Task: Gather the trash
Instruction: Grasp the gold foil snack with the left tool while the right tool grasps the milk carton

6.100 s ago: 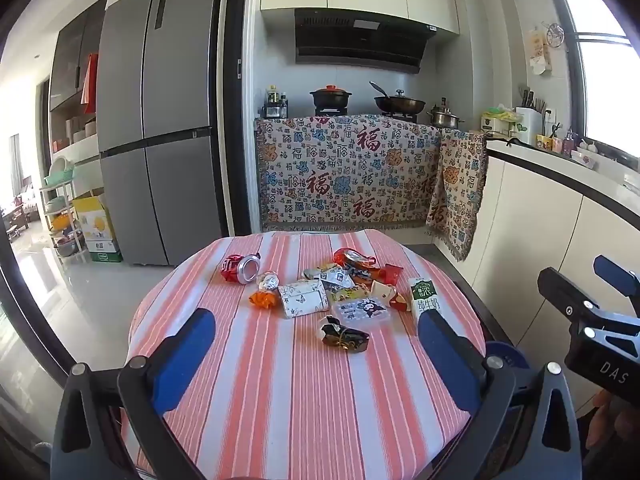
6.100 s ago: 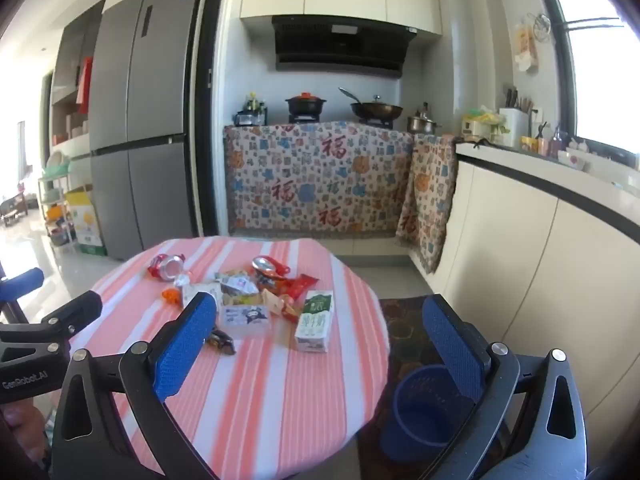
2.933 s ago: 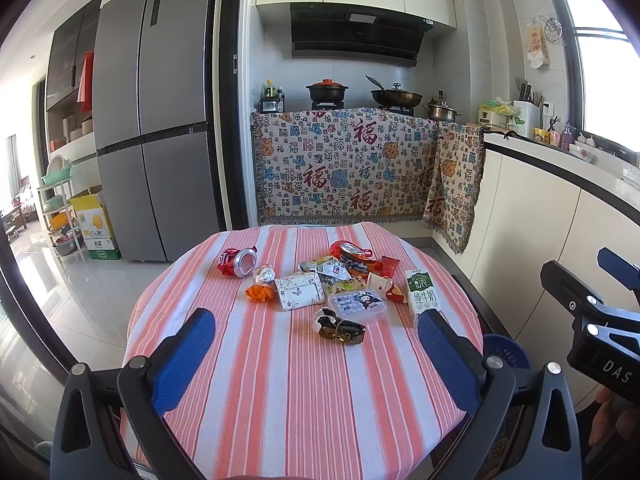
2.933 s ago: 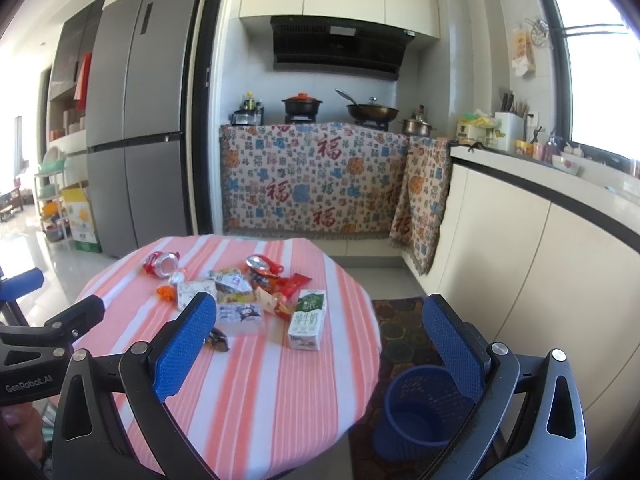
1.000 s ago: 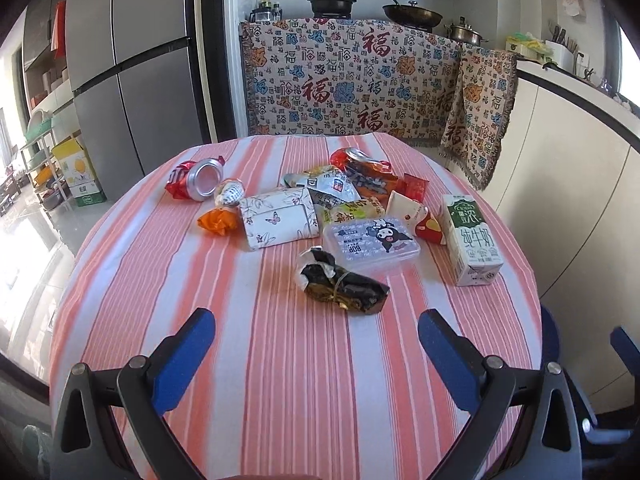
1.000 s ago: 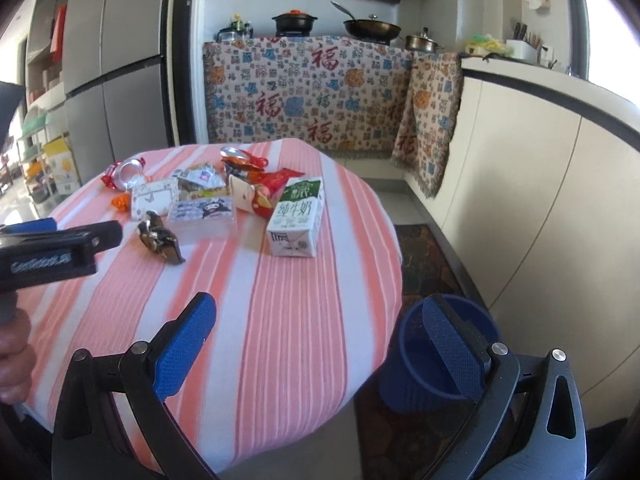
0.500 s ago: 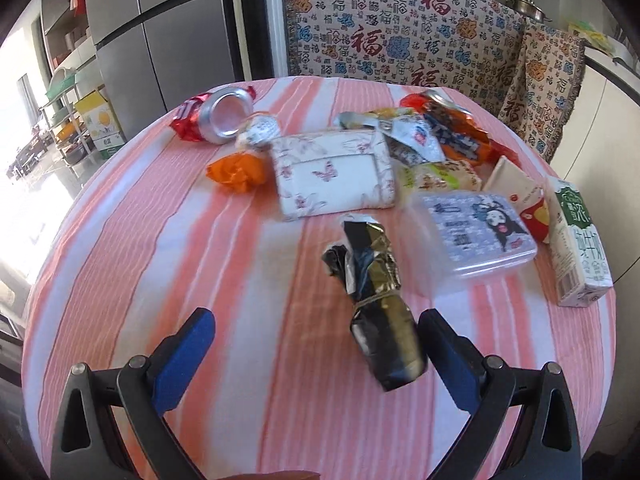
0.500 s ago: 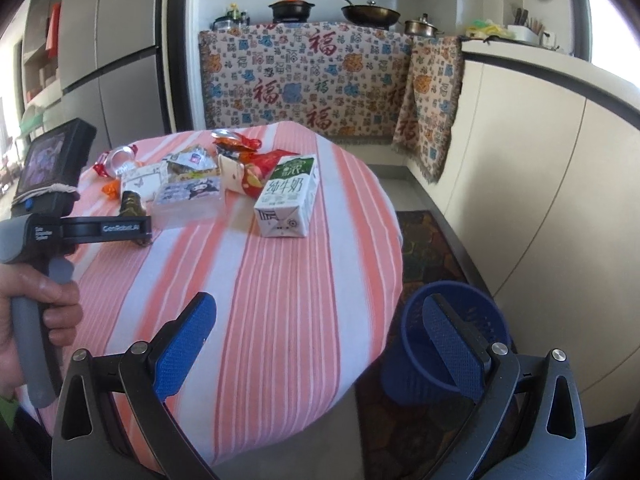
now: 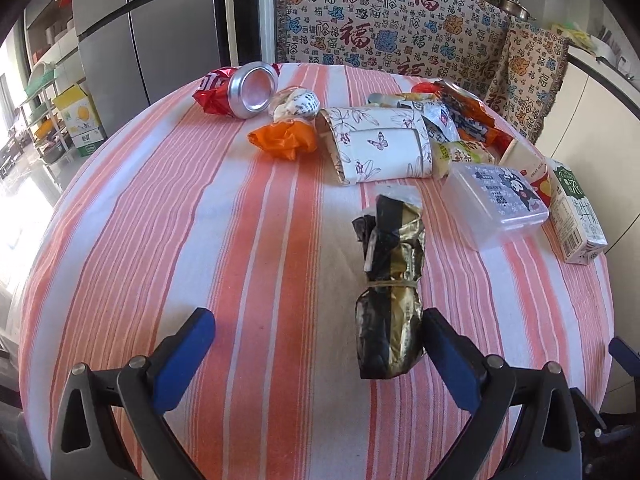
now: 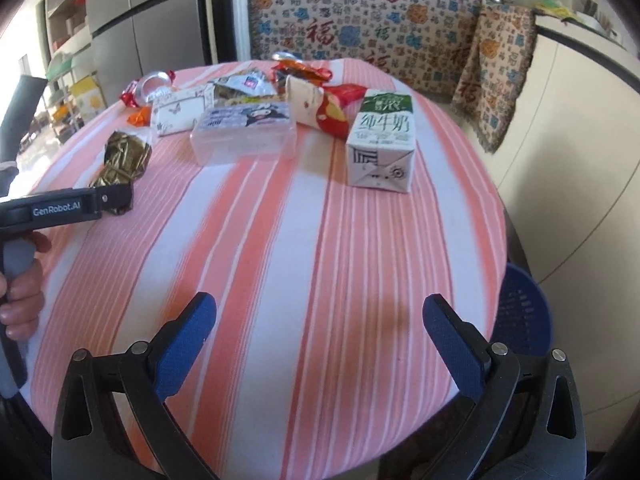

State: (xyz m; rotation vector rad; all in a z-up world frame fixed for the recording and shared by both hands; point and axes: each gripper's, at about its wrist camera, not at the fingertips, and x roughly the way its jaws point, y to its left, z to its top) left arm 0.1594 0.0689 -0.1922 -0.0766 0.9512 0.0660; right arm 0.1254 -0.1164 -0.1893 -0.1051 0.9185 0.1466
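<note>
From my left wrist, my left gripper (image 9: 316,344) has its jaws spread wide over the striped worktop (image 9: 160,208). The black-and-gold wrapper (image 9: 390,284) lies lengthwise, its near end just inside my right finger (image 9: 452,364). I judge I should shift right to centre it, lower, then close across its banded waist.

From my right wrist, my right gripper (image 10: 318,340) hovers with jaws spread and empty above bare cloth; the milk carton (image 10: 382,140) sits ahead and the blue bin (image 10: 528,312) waits below the edge.
</note>
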